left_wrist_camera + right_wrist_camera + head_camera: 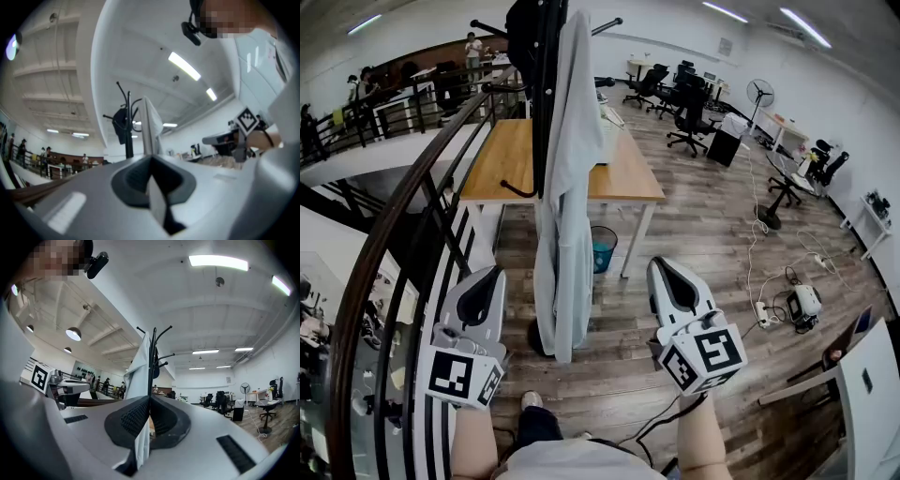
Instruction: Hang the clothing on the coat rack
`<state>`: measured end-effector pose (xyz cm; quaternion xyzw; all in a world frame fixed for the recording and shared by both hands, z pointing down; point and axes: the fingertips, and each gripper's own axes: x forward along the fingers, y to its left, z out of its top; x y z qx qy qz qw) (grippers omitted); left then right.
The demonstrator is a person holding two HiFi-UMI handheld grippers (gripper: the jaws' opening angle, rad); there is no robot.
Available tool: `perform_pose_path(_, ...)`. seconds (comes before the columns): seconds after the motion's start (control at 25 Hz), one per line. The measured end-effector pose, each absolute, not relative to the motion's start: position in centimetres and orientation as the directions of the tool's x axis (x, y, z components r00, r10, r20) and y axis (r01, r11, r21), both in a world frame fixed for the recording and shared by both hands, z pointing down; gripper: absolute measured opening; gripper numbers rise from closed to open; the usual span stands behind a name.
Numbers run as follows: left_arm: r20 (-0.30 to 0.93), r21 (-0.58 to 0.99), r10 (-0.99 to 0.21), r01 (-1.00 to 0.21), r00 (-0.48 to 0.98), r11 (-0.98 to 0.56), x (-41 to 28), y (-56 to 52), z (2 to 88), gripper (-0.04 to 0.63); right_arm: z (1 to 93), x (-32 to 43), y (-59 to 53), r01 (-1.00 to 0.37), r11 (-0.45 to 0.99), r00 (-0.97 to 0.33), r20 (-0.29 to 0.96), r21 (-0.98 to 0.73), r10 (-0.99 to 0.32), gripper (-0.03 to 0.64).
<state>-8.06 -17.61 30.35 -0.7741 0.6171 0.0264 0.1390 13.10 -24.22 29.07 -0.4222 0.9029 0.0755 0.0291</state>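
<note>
Hanging from the top of the black metal coat rack (546,103), at the upper middle of the head view, the long pale grey-blue garment (567,187), draped down beside the pole nearly to the wooden floor (694,216). Left tongs (495,272) and right tongs (656,264) both clenched on nothing, low in the frame, apart from the cloth. Possible trouble from here: hooked perhaps by one thin fold only, so sliding off at a light brush; also rocking of the rack, loaded with a dark item (520,37) too, after a knock against the pole.
</note>
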Motion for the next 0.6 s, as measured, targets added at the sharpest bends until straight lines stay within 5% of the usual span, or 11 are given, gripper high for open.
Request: perform_pose_path(0.6, -0.183, -0.166, -0.958, -0.967, 0.223, -0.193, -7.2, -16.3, 32.3, 0.006, 31.5, 14.4, -23.4, -0.779, 0.625, -0.626, -0.11, 0.053, -0.772, 0.003)
